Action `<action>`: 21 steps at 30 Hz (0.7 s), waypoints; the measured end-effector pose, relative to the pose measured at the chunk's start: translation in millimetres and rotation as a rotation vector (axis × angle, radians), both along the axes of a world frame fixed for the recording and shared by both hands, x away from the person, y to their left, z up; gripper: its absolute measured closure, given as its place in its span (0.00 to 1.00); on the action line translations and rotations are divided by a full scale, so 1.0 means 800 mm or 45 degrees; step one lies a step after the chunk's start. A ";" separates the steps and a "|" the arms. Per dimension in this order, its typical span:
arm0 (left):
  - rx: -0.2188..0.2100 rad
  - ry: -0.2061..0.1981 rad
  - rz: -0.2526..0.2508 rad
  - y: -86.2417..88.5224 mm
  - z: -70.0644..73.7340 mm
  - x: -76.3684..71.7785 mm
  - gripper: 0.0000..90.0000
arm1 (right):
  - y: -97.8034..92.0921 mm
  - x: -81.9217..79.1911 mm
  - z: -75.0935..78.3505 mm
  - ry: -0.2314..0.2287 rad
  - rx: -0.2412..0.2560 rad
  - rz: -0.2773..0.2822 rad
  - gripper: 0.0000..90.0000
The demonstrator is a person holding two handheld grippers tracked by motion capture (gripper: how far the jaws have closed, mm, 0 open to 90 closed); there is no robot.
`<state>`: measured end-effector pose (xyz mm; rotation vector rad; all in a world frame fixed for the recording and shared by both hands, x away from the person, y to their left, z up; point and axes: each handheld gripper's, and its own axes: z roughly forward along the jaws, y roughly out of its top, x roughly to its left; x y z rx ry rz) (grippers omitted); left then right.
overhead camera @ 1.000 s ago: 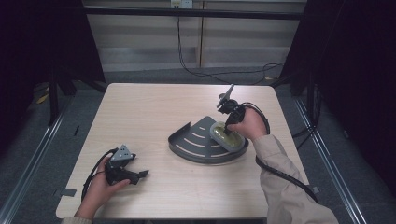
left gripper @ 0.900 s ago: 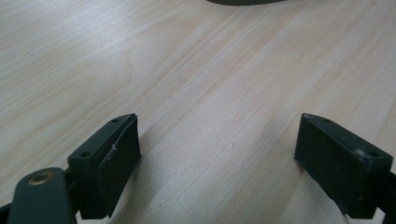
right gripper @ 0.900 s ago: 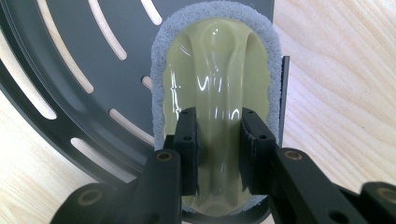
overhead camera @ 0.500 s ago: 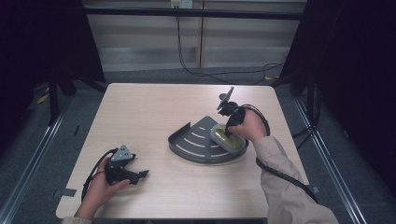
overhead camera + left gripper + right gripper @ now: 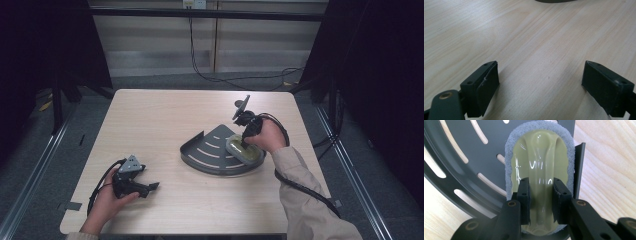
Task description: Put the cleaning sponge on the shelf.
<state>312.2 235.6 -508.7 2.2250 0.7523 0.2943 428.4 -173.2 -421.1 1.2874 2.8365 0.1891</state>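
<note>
On the table (image 5: 165,115), one rack (image 5: 210,150) holds one scrubber (image 5: 541,170), pinched by right fingers (image 5: 524,195); left fingers (image 5: 484,85) wide.

Pale wooden table (image 5: 165,120) in the middle of the frame, standing on grey carpet floor (image 5: 30,170). Behind it, along the upper centre, a light panelled wall (image 5: 250,45) with black cables (image 5: 235,77) hanging down to the floor. Dark curtains (image 5: 45,45) at upper left and right, metal rail (image 5: 35,172) at lower left.
</note>
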 end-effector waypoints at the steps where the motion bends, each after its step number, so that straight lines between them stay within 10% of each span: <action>1: 0.000 0.000 0.000 0.000 0.000 0.000 0.15 | 0.000 0.000 0.000 0.000 0.000 0.000 0.79; 21: 0.001 0.000 0.000 0.000 0.000 0.000 0.15 | -0.002 -0.002 -0.007 -0.008 0.017 -0.004 0.78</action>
